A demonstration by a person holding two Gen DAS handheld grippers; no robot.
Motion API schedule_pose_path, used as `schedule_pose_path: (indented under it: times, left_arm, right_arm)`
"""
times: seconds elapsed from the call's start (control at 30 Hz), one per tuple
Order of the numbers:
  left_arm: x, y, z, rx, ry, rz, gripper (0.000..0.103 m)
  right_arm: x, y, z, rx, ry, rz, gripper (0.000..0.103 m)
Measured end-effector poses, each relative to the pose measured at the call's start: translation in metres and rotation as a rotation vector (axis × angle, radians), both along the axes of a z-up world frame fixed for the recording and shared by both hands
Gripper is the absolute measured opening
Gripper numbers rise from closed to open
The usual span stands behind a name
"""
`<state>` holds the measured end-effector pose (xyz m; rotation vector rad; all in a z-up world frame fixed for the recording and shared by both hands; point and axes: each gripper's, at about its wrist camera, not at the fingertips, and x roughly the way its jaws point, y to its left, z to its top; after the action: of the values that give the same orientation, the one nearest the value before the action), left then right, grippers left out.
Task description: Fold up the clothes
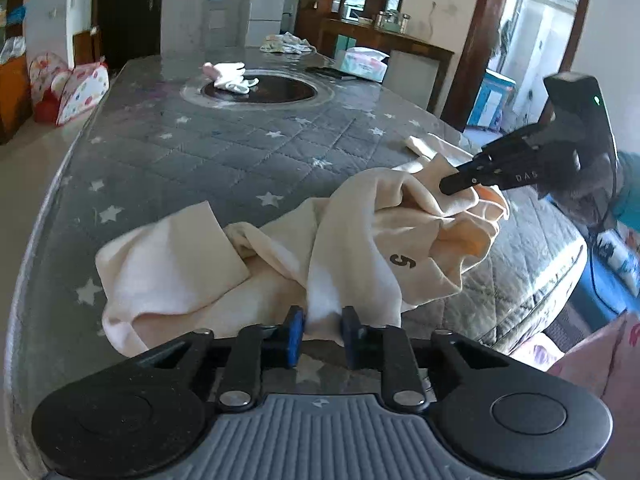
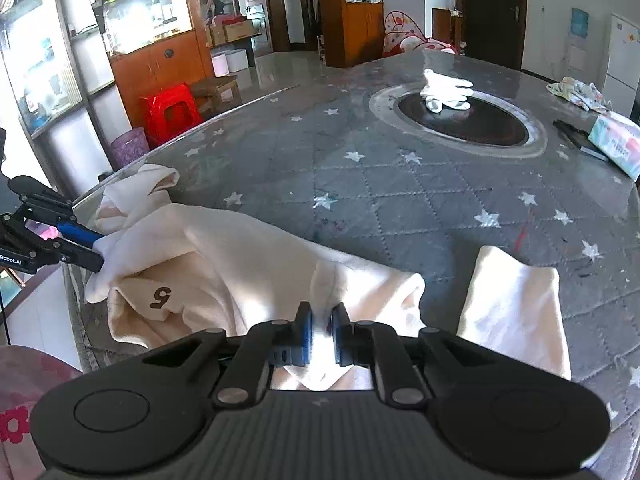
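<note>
Crumpled at the near edge of the quilted grey table (image 1: pixel 192 148): one cream garment (image 1: pixel 352 240), printed with a "5" (image 2: pixel 161 297), bunched in the middle and trailing a flat sleeve (image 2: pixel 516 304) toward the far right in the right wrist view. Clamped on it at two separate spots, judging by cloth pinched between both sets of pads: left gripper (image 1: pixel 322 334) closed on a fold near the table edge, right gripper (image 2: pixel 320 332) closed on another bunch of the same fabric, each also visible from the other's camera biting into the cloth, right gripper (image 1: pixel 452 184) in the left wrist view. Probably gripped this way, one hold per hand and well apart, so as to lift and spread the garment flat before any fold; nothing folded yet, so the task looks to be at its start. By count: one cream garment in hand, two grippers, one pair of white gloves (image 2: pixel 446 92) on the dark round inset (image 2: pixel 492 128) at the table's middle, one patterned cloth heap (image 2: pixel 578 94) at the far right, one tissue pack (image 2: pixel 618 146) beside it, one red stool (image 2: pixel 170 114) on the floor to the far left, one purple bin (image 2: pixel 130 146) near it.
</note>
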<state>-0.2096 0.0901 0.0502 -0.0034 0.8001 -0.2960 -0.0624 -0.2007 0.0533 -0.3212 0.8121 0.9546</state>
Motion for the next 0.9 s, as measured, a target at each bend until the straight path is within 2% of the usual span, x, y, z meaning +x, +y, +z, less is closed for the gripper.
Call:
schedule_pose_path:
  times: [0.07, 0.27, 0.53, 0.73, 0.9]
  left_arm:
    - [0.001, -0.002, 0.008, 0.044, -0.028, -0.009, 0.011]
    - [0.02, -0.002, 0.04, 0.198, -0.136, -0.028, 0.01]
    - [0.09, 0.004, 0.065, 0.362, -0.274, -0.023, 0.009]
    - [0.166, 0.015, 0.062, 0.437, -0.29, 0.026, 0.009]
    - [0.23, 0.023, 0.04, 0.452, -0.247, 0.072, 0.009]
  right_arm:
    - [-0.001, 0.0, 0.001, -0.001, -0.006, 0.0, 0.006]
    - [0.004, 0.002, 0.022, 0.017, -0.095, -0.014, 0.004]
    - [0.047, 0.011, 0.054, 0.042, -0.196, -0.092, 0.004]
    - [0.1, 0.026, 0.057, 0.023, -0.224, -0.165, 0.004]
    - [0.147, 0.043, 0.036, -0.019, -0.197, -0.225, 0.004]
